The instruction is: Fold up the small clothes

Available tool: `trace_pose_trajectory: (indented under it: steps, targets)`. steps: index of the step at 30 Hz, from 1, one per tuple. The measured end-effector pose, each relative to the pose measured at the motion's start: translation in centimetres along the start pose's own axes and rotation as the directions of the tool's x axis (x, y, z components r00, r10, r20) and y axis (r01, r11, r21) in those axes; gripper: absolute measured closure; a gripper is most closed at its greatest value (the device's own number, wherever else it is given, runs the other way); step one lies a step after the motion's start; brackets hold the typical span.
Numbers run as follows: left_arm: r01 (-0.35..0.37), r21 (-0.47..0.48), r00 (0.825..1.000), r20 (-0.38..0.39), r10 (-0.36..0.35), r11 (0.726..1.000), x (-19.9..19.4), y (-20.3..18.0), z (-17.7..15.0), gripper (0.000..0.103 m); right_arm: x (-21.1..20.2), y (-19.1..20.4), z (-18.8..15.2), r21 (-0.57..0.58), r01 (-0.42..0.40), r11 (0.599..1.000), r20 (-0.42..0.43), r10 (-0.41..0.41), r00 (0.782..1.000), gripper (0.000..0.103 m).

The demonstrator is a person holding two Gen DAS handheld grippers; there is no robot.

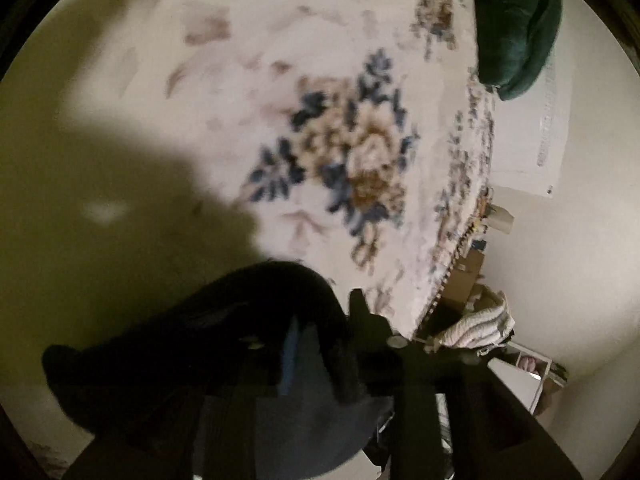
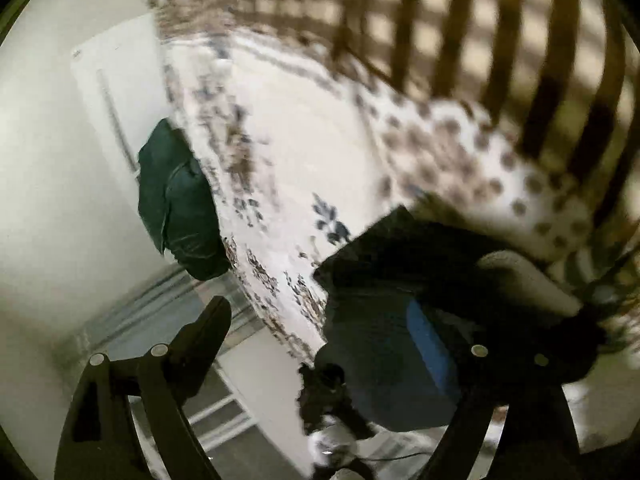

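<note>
A dark, nearly black small garment [image 1: 192, 340] lies bunched at the near edge of the floral blanket [image 1: 320, 80]. My left gripper [image 1: 320, 316] is at the garment. Cloth covers its left finger and a dark fold hangs by the right finger [image 1: 368, 332]. The blue pad [image 1: 290, 360] shows bare, with a narrow gap beside it. In the right wrist view the same garment [image 2: 384, 264] sits between the wide jaws of my right gripper [image 2: 356, 284]. It rests against the blue-padded right finger [image 2: 430, 344]. The left finger [image 2: 204, 328] stands clear of it, over the bed's edge.
A dark green cushion or bundle [image 1: 516, 28] [image 2: 176, 200] hangs over the bed's side. A spotted pillow [image 2: 460, 152] and wooden headboard bars [image 2: 552, 60] are at the far end. Boxes and a striped cloth [image 1: 480, 320] sit on the floor beside the bed.
</note>
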State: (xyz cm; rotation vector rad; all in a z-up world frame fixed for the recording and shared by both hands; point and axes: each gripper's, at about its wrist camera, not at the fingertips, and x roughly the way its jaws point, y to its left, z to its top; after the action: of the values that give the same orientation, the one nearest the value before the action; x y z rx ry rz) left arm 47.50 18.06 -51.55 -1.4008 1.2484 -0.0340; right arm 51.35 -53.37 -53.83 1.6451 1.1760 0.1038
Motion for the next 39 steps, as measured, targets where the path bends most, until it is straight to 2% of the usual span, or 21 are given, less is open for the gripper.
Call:
trace_pose_trajectory:
  steps: [2, 5, 8, 12, 13, 15, 16, 17, 18, 20, 21, 23, 25, 27, 28, 29, 30, 31, 33, 36, 39]
  targets:
    - [-0.016, 0.041, 1.0, 0.027, 0.015, 0.999, -1.2, -0.7, -0.3, 0.067, -1.4, 1.8, -1.5, -0.144, 0.07, 0.987, 0.017, -0.068, 0.998, 0.012]
    - [-0.109, 0.114, 0.991, 0.084, 0.1, 0.987, -3.2, -1.6, -1.2, 0.065, -2.1, 3.9, -5.2, -0.374, 0.291, 0.881, 0.114, -0.268, 0.957, 0.012]
    - [-0.188, 0.187, 0.975, 0.152, 0.161, 0.964, -4.6, -2.8, -3.5, 0.062, 0.4, 5.3, -9.4, -0.58, 0.487, 0.654, 0.229, -0.443, 0.867, 0.011]
    - [-0.233, 0.343, 0.97, 0.144, 0.195, 0.91, -1.9, -5.6, -7.7, 0.062, 7.3, 5.9, -14.0, -0.772, 0.556, 0.308, 0.336, -0.544, 0.769, 0.013]
    - [-0.228, 0.387, 0.973, 0.118, 0.197, 0.893, -0.2, -6.3, -8.5, 0.062, 9.5, 5.9, -14.5, -0.792, 0.575, 0.205, 0.39, -0.555, 0.735, 0.02]
    - [-0.268, 0.448, 0.963, 0.11, 0.245, 0.853, 3.0, -7.0, -9.2, 0.062, 11.7, 5.6, -13.9, -0.779, 0.615, 0.124, 0.457, -0.559, 0.692, 0.03]
    - [-0.302, 0.468, 0.953, 0.116, 0.281, 0.83, 4.4, -6.8, -9.1, 0.062, 12.4, 5.2, -12.4, -0.743, 0.655, 0.133, 0.485, -0.567, 0.666, 0.033]
    - [-0.349, 0.474, 0.936, 0.13, 0.328, 0.808, 5.7, -6.2, -8.7, 0.062, 12.4, 4.5, -10.1, -0.704, 0.681, 0.204, 0.477, -0.574, 0.665, 0.033]
    - [-0.353, 0.469, 0.934, 0.123, 0.336, 0.809, 6.3, -5.4, -8.2, 0.062, 12.2, 4.1, -8.6, -0.673, 0.687, 0.273, 0.455, -0.579, 0.676, 0.033]
    - [-0.323, 0.439, 0.945, 0.105, 0.31, 0.838, 6.8, -3.5, -6.9, 0.065, 12.0, 2.9, -6.0, -0.638, 0.665, 0.389, 0.395, -0.576, 0.716, 0.033]
    - [-0.3, 0.427, 0.953, 0.093, 0.288, 0.853, 6.6, -2.7, -6.4, 0.069, 12.0, 2.6, -5.7, -0.634, 0.657, 0.408, 0.384, -0.571, 0.726, 0.033]
    - [-0.251, 0.378, 0.968, 0.072, 0.242, 0.891, 5.8, -1.3, -5.5, 0.08, 12.3, 2.4, -5.4, -0.639, 0.656, 0.403, 0.384, -0.572, 0.725, 0.032]
    - [-0.212, 0.33, 0.977, 0.056, 0.205, 0.92, 4.9, -0.4, -4.9, 0.081, 12.1, 2.1, -4.8, -0.632, 0.638, 0.44, 0.353, -0.57, 0.742, 0.031]
    - [-0.197, 0.307, 0.98, 0.043, 0.194, 0.931, 4.2, -0.6, -4.9, 0.08, 11.7, 2.4, -4.3, -0.633, 0.615, 0.471, 0.317, -0.567, 0.76, 0.028]
    - [-0.203, 0.312, 0.979, 0.038, 0.201, 0.928, 4.0, -1.0, -5.1, 0.078, 11.1, 2.9, -4.6, -0.633, 0.604, 0.485, 0.302, -0.563, 0.769, 0.027]
    - [-0.209, 0.333, 0.977, 0.031, 0.211, 0.919, 3.7, -1.8, -5.5, 0.069, 10.5, 3.3, -4.9, -0.633, 0.591, 0.5, 0.291, -0.553, 0.781, 0.026]
    - [-0.209, 0.351, 0.977, 0.031, 0.212, 0.913, 3.3, -2.5, -6.1, 0.057, 9.6, 3.7, -5.2, -0.634, 0.566, 0.528, 0.276, -0.529, 0.802, 0.017]
    - [-0.211, 0.377, 0.976, 0.039, 0.212, 0.902, 2.7, -3.3, -6.8, 0.052, 8.1, 4.1, -5.8, -0.626, 0.546, 0.557, 0.272, -0.5, 0.822, 0.006]
    - [-0.195, 0.403, 0.98, 0.039, 0.195, 0.894, 1.6, -4.3, -8.3, 0.035, 5.4, 4.2, -6.9, -0.594, 0.549, 0.588, 0.297, -0.475, 0.829, 0.001]
    - [-0.179, 0.408, 0.983, 0.038, 0.179, 0.896, 0.0, -3.9, -10.8, 0.019, 0.7, 2.0, -8.9, -0.513, 0.545, 0.664, 0.318, -0.443, 0.838, 0.001]
    - [-0.17, 0.378, 0.985, 0.038, 0.168, 0.91, -0.7, -1.9, -12.8, 0.015, -2.3, -2.8, -10.7, -0.401, 0.527, 0.75, 0.304, -0.433, 0.848, 0.001]
